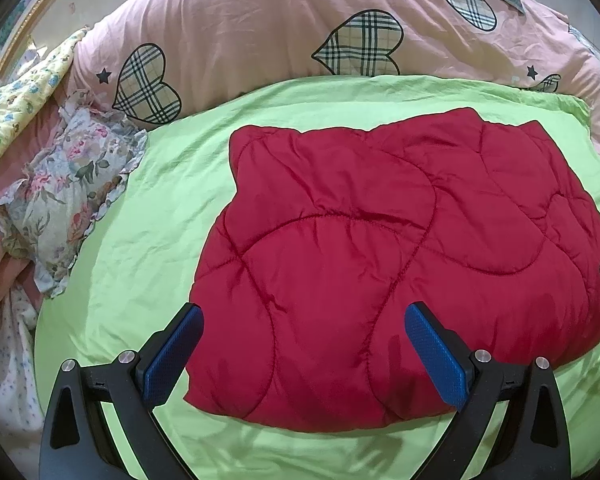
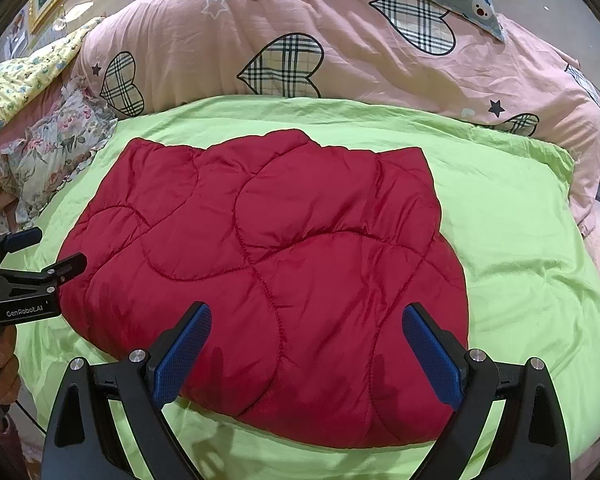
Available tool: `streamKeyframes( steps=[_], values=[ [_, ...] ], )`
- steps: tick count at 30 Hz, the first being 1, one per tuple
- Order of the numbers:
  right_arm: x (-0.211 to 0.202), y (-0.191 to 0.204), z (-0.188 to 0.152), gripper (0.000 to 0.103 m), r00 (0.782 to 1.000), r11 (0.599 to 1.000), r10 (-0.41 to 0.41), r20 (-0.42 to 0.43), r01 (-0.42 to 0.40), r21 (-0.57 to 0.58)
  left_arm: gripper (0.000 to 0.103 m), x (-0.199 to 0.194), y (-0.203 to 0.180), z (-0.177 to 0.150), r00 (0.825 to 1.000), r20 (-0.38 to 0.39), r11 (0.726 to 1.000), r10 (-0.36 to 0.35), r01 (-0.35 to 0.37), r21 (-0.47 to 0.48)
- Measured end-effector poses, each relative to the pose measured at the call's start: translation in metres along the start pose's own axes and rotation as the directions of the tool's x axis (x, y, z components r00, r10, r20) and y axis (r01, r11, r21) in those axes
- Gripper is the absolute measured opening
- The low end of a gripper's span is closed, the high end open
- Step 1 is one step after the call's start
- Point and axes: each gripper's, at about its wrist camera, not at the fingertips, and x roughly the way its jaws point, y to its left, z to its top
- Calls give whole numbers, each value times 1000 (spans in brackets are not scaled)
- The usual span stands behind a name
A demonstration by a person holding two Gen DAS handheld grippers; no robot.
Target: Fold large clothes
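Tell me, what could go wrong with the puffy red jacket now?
1. The red jacket is thick and puffy, so its folded layers might spring open while both the left gripper and the right gripper are open above it, holding nothing.
2. The green sheet under it is soft and wrinkled. A gripper reaching for the jacket's near edge could pinch the sheet too and drag it along.

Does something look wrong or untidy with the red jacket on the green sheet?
Nothing stands out. The red jacket lies folded and flat on the green sheet, only its far edge uneven. Both grippers are open above it.
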Motion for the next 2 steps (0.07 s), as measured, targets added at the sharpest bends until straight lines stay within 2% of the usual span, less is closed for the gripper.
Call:
streamKeyframes(
  steps=[2],
  values=[
    [0, -2, 0, 97, 1000, 1000, 4, 1, -4, 6, 102, -1, -1, 1, 1000, 3, 1000, -3, 3, 0]
  ],
)
